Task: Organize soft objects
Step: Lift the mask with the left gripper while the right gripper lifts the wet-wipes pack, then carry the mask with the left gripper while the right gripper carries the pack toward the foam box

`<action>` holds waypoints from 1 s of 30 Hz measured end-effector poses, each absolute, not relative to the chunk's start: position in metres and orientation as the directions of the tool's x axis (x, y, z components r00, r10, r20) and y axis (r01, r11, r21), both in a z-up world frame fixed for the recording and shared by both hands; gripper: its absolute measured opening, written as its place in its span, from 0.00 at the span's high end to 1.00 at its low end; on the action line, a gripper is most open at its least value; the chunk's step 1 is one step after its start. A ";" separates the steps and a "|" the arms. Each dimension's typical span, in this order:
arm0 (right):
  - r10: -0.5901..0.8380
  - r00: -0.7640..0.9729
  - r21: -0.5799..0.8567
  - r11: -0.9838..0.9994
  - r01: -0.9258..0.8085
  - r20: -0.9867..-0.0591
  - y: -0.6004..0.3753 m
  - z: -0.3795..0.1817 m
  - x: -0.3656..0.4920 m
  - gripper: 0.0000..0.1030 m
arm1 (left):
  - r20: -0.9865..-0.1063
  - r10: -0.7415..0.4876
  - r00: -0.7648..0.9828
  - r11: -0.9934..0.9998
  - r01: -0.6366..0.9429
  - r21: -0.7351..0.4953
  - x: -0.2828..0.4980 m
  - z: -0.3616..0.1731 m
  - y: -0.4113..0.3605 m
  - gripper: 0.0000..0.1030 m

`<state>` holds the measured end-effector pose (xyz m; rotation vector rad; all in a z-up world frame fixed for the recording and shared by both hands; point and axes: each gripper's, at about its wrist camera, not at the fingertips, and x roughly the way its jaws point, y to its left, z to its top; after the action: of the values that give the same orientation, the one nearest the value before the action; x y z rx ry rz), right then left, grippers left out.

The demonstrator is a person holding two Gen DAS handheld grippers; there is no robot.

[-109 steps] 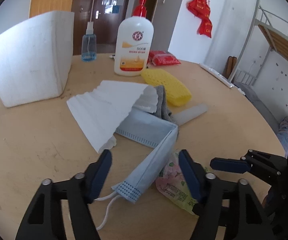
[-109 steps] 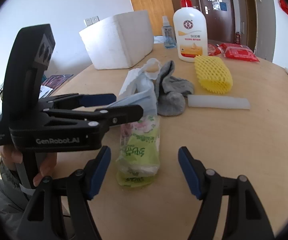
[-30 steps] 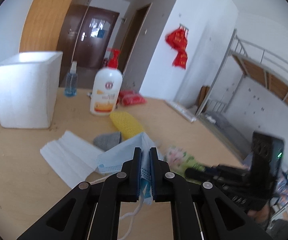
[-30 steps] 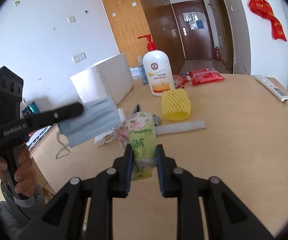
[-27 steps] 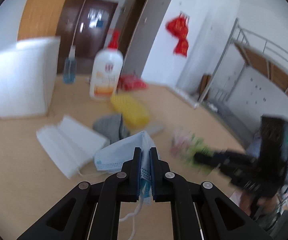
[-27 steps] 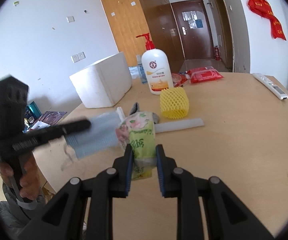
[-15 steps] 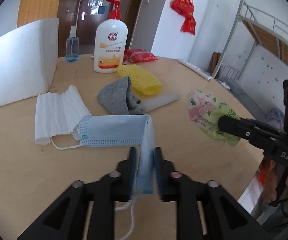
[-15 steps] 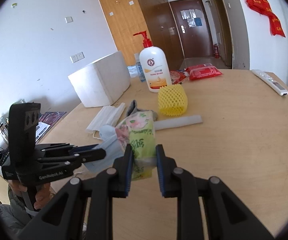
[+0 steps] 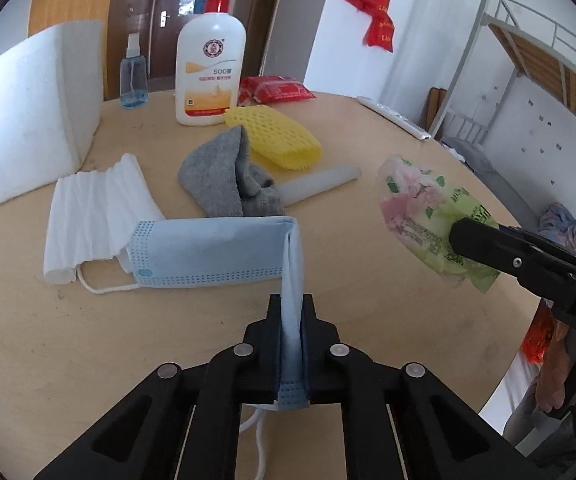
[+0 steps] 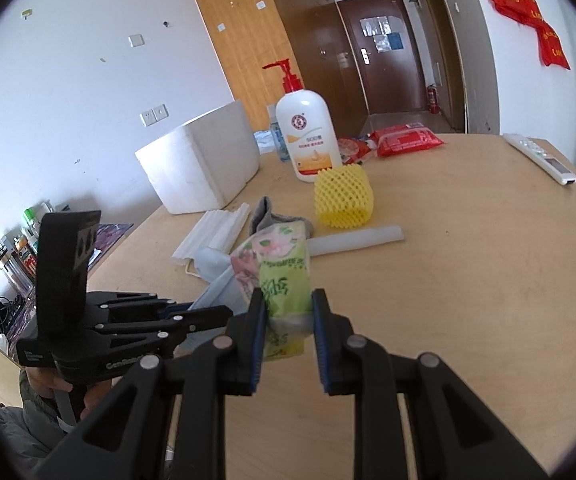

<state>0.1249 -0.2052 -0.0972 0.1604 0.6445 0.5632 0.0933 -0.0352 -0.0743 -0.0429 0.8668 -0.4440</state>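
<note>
two grippers over a round wooden table [image 9: 48, 340], each clamped on something soft.
white foam box [image 9: 28, 112] at 10 o'clock; blue face mask [image 9: 216, 254] lies mid-table, one end pinched in the left gripper [image 9: 291, 344], jaws nearly closed; tissue pack [image 10: 284, 276] hangs above the table at 3 o'clock, squeezed between the narrowly parted jaws of the right gripper [image 10: 288, 332]; grey sock [image 9: 224, 184] at 12 o'clock.

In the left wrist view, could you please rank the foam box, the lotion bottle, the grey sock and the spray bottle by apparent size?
1. Foam box
2. Lotion bottle
3. Grey sock, close to the bottle's size but nearer the camera, so that ranking is unsure
4. Spray bottle
</note>
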 end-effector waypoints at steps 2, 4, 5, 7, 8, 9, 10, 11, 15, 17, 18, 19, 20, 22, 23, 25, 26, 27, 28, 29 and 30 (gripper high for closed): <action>0.544 0.658 0.312 0.839 -0.446 -0.520 -0.206 -0.096 0.124 0.75 | -0.705 -0.407 0.580 0.903 0.371 -0.217 0.089 -0.069 -0.034 0.95; 0.541 0.662 0.312 0.840 -0.443 -0.518 -0.207 -0.096 0.123 0.75 | -0.677 -0.418 0.606 0.898 0.386 -0.210 0.082 -0.060 -0.034 0.95; 0.541 0.664 0.313 0.841 -0.442 -0.517 -0.208 -0.096 0.123 0.75 | -0.661 -0.423 0.620 0.896 0.395 -0.203 0.078 -0.054 -0.033 0.95; 0.542 0.668 0.315 0.841 -0.441 -0.511 -0.209 -0.094 0.121 0.75 | -0.637 -0.440 0.633 0.886 0.420 -0.196 0.073 -0.045 -0.034 0.95; 0.543 0.670 0.315 0.840 -0.442 -0.507 -0.210 -0.093 0.120 0.75 | -0.627 -0.450 0.636 0.881 0.432 -0.193 0.071 -0.040 -0.034 0.95; 0.543 0.672 0.314 0.839 -0.444 -0.504 -0.210 -0.092 0.119 0.75 | -0.614 -0.460 0.641 0.876 0.440 -0.197 0.069 -0.036 -0.033 0.95; 0.544 0.673 0.311 0.839 -0.447 -0.500 -0.209 -0.091 0.117 0.75 | -0.604 -0.468 0.645 0.873 0.444 -0.202 0.067 -0.032 -0.031 0.95; 0.544 0.675 0.308 0.839 -0.449 -0.498 -0.209 -0.089 0.115 0.75 | -0.595 -0.470 0.652 0.873 0.443 -0.203 0.065 -0.029 -0.030 0.95; 0.546 0.682 0.302 0.838 -0.455 -0.486 -0.209 -0.085 0.109 0.75 | -0.553 -0.451 0.701 0.888 0.418 -0.194 0.057 -0.013 -0.024 0.95; 0.548 0.685 0.300 0.836 -0.459 -0.479 -0.209 -0.082 0.105 0.75 | -0.542 -0.441 0.715 0.894 0.403 -0.196 0.053 -0.008 -0.022 0.95; 0.550 0.687 0.299 0.835 -0.462 -0.475 -0.209 -0.080 0.104 0.75 | -0.540 -0.438 0.719 0.896 0.397 -0.198 0.052 -0.007 -0.021 0.95; 0.552 0.688 0.298 0.833 -0.466 -0.470 -0.209 -0.079 0.101 0.75 | -0.536 -0.440 0.720 0.895 0.399 -0.198 0.049 -0.004 -0.021 0.95; 0.554 0.690 0.296 0.833 -0.468 -0.467 -0.208 -0.077 0.099 0.75 | -0.534 -0.440 0.722 0.895 0.400 -0.197 0.048 -0.004 -0.021 0.95; 0.555 0.695 0.293 0.832 -0.471 -0.457 -0.209 -0.073 0.094 0.75 | -0.528 -0.440 0.726 0.895 0.401 -0.196 0.044 -0.001 -0.022 0.95; 0.555 0.697 0.292 0.832 -0.472 -0.453 -0.209 -0.071 0.092 0.75 | -0.524 -0.443 0.727 0.894 0.402 -0.198 0.042 0.000 -0.021 0.95; 0.553 0.704 0.286 0.833 -0.474 -0.445 -0.209 -0.067 0.087 0.75 | -0.516 -0.442 0.734 0.895 0.399 -0.199 0.037 0.003 -0.020 0.95; 0.553 0.707 0.283 0.833 -0.475 -0.441 -0.209 -0.065 0.085 0.75 | -0.512 -0.441 0.737 0.896 0.398 -0.197 0.034 0.004 -0.019 0.95; 0.553 0.710 0.280 0.833 -0.477 -0.436 -0.209 -0.063 0.082 0.75 | -0.508 -0.437 0.742 0.898 0.395 -0.195 0.032 0.006 -0.018 0.95; 0.554 0.712 0.277 0.833 -0.480 -0.432 -0.209 -0.061 0.081 0.75 | -0.504 -0.434 0.747 0.899 0.393 -0.192 0.029 0.008 -0.017 0.95; 0.554 0.714 0.275 0.832 -0.481 -0.428 -0.208 -0.059 0.078 0.75 | -0.500 -0.431 0.751 0.901 0.391 -0.189 0.026 0.009 -0.016 0.95; 0.554 0.716 0.272 0.832 -0.483 -0.424 -0.208 -0.057 0.077 0.75 | -0.495 -0.427 0.757 0.903 0.388 -0.186 0.023 0.011 -0.015 0.95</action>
<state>0.0767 -0.2076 -0.0572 0.1460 0.5156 0.5762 0.0230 -0.0147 0.0110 -0.0739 0.5574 -0.4446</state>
